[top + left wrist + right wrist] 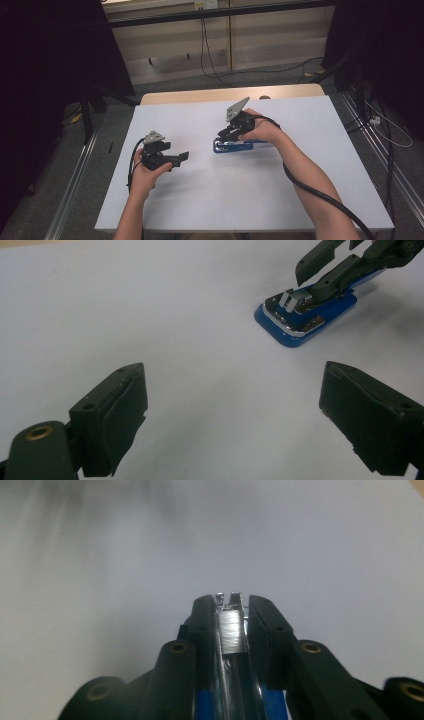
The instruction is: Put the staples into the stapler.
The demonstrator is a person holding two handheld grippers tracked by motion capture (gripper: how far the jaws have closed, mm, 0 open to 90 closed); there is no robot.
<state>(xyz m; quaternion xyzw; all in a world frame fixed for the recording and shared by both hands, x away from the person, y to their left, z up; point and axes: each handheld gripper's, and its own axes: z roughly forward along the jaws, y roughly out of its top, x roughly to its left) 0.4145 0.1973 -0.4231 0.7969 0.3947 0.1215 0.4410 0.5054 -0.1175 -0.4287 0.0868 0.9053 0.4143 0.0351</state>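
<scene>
A blue stapler [232,146] with a chromed top lies on the white table [225,200], right of centre. My right gripper [224,134] comes down on it from the right. Its two jaws hug the sides of the stapler's [231,635] metal staple rail, and my right gripper [231,602] looks shut on it. The left gripper view shows the stapler [300,325] with my right gripper [320,270] over its rear part. My left gripper [182,156] rests on the table to the left, pointing at the stapler. My left gripper [232,405] stands wide open with nothing between its jaws.
A strip of wooden tabletop [230,93] shows past the white sheet's far edge. Cables [207,55] trail over the floor behind. Dark stands and drapes flank the table, and a metal rail [75,185] runs along the floor on each side.
</scene>
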